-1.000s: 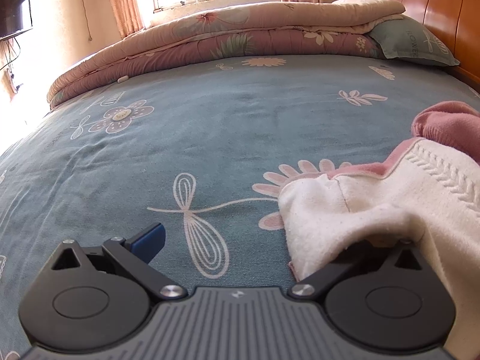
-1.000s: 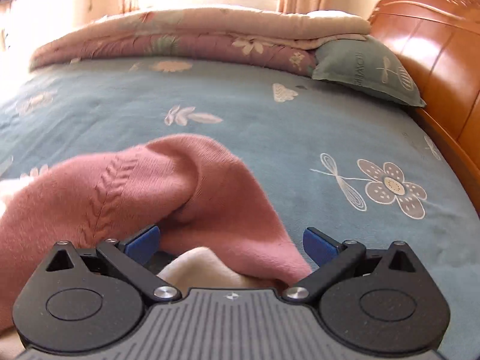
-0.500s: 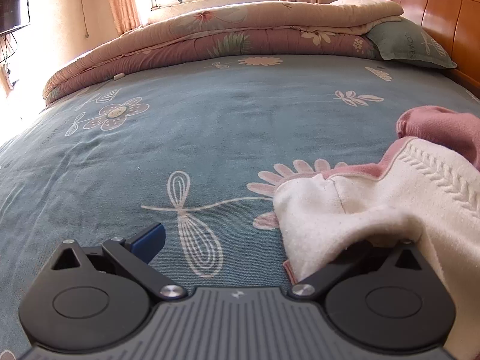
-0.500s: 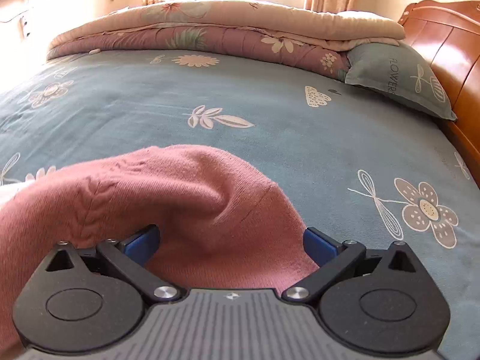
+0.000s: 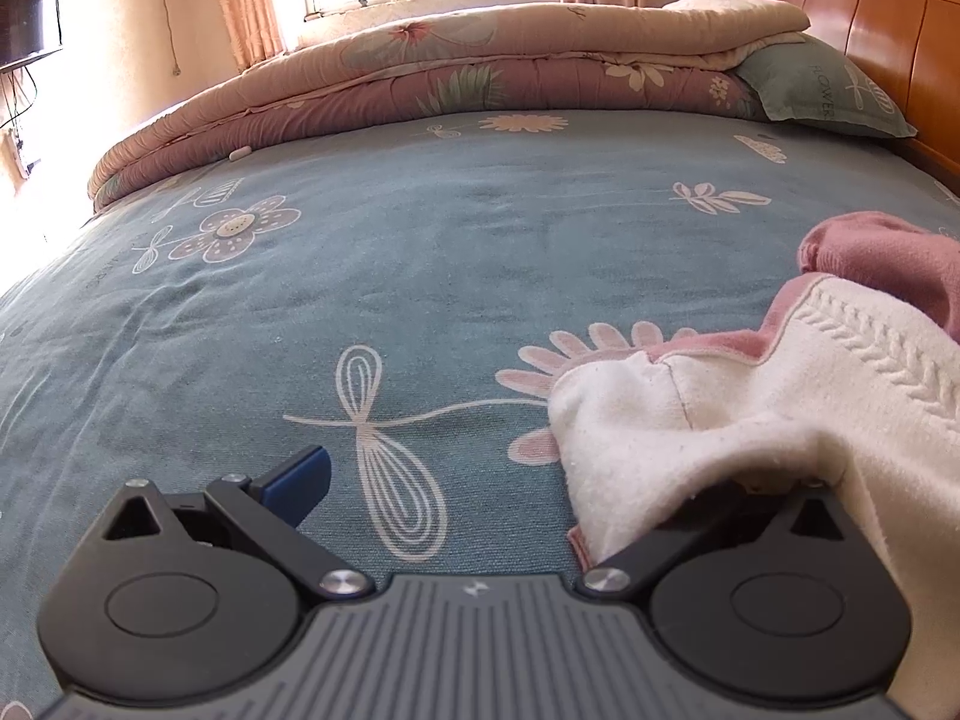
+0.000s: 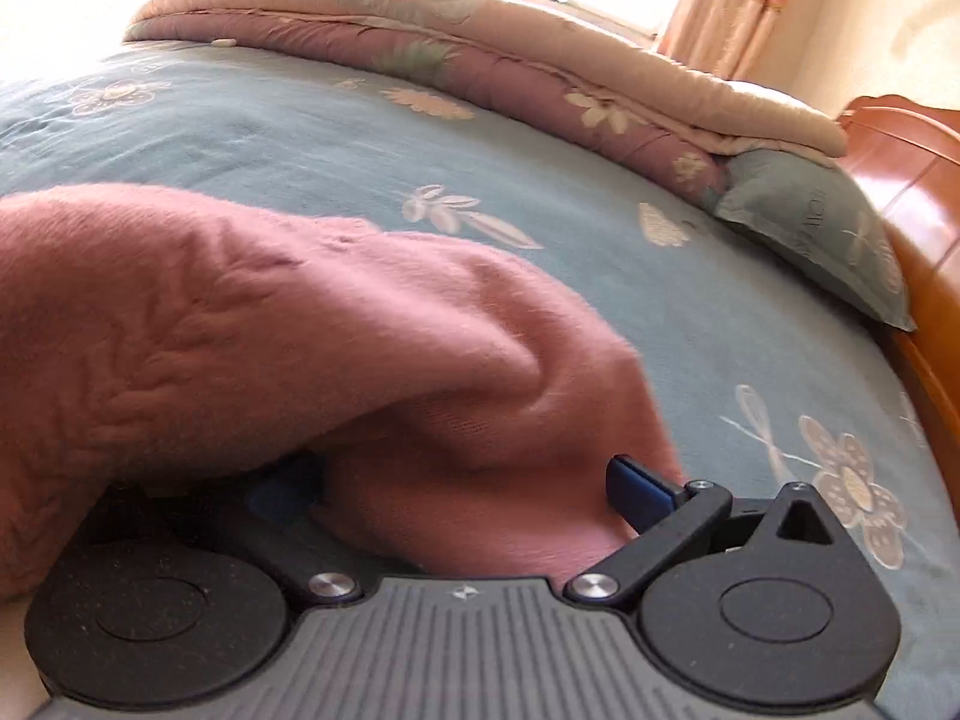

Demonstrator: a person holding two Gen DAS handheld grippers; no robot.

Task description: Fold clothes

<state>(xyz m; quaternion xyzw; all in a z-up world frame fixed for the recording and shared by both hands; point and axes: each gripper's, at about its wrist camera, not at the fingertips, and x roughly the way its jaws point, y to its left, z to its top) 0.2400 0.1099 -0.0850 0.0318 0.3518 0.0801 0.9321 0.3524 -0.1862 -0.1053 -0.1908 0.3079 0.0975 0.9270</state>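
A knitted sweater lies crumpled on the blue flowered bed sheet [image 5: 420,252]. Its cream part [image 5: 750,414] fills the lower right of the left wrist view, with the pink part [image 5: 888,264] behind it. My left gripper [image 5: 534,468] stands open; its left blue fingertip [image 5: 300,474] shows bare over the sheet, and the cream fabric drapes over the right one. In the right wrist view the sweater's pink part [image 6: 252,324] bulges over my open right gripper [image 6: 459,477]. Pink fabric lies between the jaws and shades the left fingertip [image 6: 282,492].
A rolled pink flowered quilt [image 5: 450,78] lies across the far side of the bed below a window. A blue-green pillow [image 5: 828,90] leans on the wooden headboard [image 5: 888,6] at the right. A dark screen [image 5: 27,15] hangs on the left wall.
The right gripper has tilted and shifted, and the pink fabric now hangs over its left finger. The left gripper has barely moved; the cream fabric still covers its right finger.
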